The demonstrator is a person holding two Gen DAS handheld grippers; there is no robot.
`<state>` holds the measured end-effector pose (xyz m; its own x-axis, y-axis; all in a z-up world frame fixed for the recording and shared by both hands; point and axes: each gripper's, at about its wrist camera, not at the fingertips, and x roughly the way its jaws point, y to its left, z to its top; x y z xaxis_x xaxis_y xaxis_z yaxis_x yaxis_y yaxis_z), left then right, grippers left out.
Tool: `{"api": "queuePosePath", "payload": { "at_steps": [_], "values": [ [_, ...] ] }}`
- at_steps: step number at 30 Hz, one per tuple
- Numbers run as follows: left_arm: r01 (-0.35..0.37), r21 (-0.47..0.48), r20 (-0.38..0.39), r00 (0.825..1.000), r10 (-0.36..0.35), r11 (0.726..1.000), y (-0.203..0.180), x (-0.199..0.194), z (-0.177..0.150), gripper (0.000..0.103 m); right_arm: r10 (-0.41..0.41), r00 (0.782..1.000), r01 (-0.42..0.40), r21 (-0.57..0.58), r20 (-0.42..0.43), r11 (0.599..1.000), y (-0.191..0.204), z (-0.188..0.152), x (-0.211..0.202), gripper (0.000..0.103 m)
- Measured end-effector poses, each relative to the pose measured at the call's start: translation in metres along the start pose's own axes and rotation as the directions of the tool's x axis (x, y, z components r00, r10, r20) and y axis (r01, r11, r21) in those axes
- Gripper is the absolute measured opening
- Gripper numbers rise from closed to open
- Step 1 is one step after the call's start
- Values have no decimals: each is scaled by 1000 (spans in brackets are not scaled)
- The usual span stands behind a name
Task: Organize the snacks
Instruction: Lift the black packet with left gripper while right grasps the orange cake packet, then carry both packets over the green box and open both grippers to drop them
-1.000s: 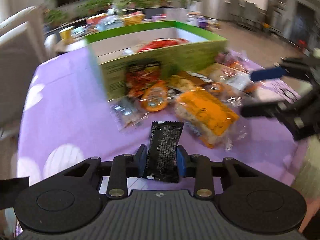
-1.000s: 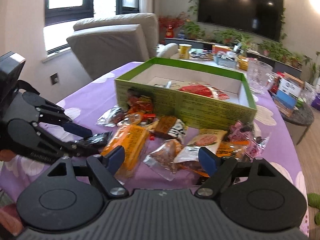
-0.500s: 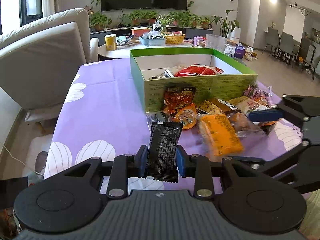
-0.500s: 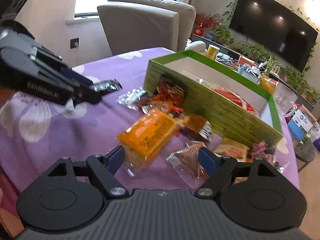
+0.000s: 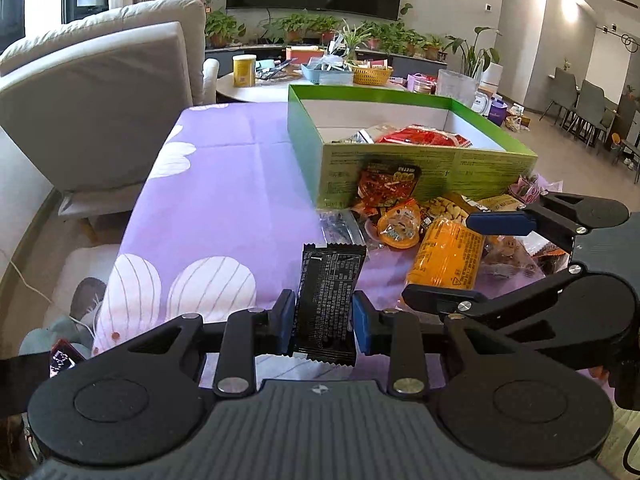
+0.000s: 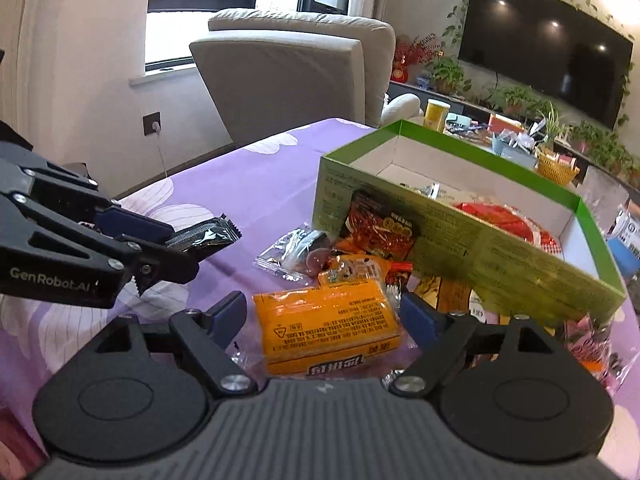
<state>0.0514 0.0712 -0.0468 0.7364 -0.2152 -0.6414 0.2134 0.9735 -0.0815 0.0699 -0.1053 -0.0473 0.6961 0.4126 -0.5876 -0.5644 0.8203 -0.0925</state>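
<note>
My left gripper (image 5: 323, 320) is shut on a black snack packet (image 5: 330, 300), held above the purple tablecloth (image 5: 224, 200); the right wrist view shows the same black packet (image 6: 204, 236) sticking out of the left gripper (image 6: 176, 246). My right gripper (image 6: 322, 316) stands open, its blue pads either side of an orange wrapped snack (image 6: 328, 320) lying on the cloth, not pressing it. In the left wrist view the right gripper (image 5: 452, 258) straddles that orange snack (image 5: 448, 256). A green box (image 5: 420, 160) holds a red packet (image 5: 424, 136). Several loose snacks (image 5: 392, 208) lie against its front wall.
A beige armchair (image 5: 100, 100) stands left of the table. Behind the box is a low round table (image 5: 256, 88) with a yellow cup, baskets and plants. A TV (image 6: 540, 52) hangs on the far wall. The table's near edge runs close below both grippers.
The right gripper has moved in over the orange snack, which now lies between its open fingers. The left gripper has rolled and shifted slightly, still holding the black packet.
</note>
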Motion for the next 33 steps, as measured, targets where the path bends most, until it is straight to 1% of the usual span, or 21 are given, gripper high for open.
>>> {"api": "queuePosePath", "payload": {
  "at_steps": [4,5,9,10,12,13,16,17,21,25,28,30,33],
  "values": [
    [3,-1,-10,1000,-3,1000,-1,2,0,29,7,1000,-7,-25,2,1000,6,-2,1,53],
    [1,-1,-9,1000,-1,1000,-1,2,0,29,14,1000,-14,-36,-8,999,8,-3,2,53],
    [-9,-8,-5,1000,9,1000,1,2,3,29,30,1000,-31,-89,-5,996,7,-7,2,53],
    [-11,-10,-6,1000,11,1000,1,2,3,29,40,999,-41,-77,-13,996,5,-7,3,53],
    [-15,-14,-5,1000,15,1000,1,2,3,29,75,997,-76,-10,-36,997,-3,-7,9,53],
    [-14,-14,-3,1000,14,1000,0,2,3,29,89,996,-89,4,-32,996,-5,-7,9,53],
    [-11,-7,5,1000,11,1000,-2,-1,3,29,64,997,-65,-29,-47,997,3,-6,8,53],
    [-11,-6,10,1000,11,1000,-3,-2,4,29,61,997,-62,-25,-45,998,3,-6,6,53],
    [-7,-8,30,1000,7,1000,-4,-7,8,29,88,996,-87,46,-27,995,-7,-4,-5,53],
    [-1,-11,52,999,2,1000,-7,-9,15,29,55,998,-57,66,34,996,-18,-1,-23,53],
    [10,-3,74,997,-9,1000,-12,-10,23,29,39,996,-47,95,86,994,-29,5,-40,53],
    [20,7,94,995,-20,1000,-17,-9,30,29,12,993,-26,123,119,992,-38,11,-48,53],
    [31,21,126,991,-33,999,-26,-6,47,29,-56,987,30,170,151,985,-53,18,-52,53]
  ]
}}
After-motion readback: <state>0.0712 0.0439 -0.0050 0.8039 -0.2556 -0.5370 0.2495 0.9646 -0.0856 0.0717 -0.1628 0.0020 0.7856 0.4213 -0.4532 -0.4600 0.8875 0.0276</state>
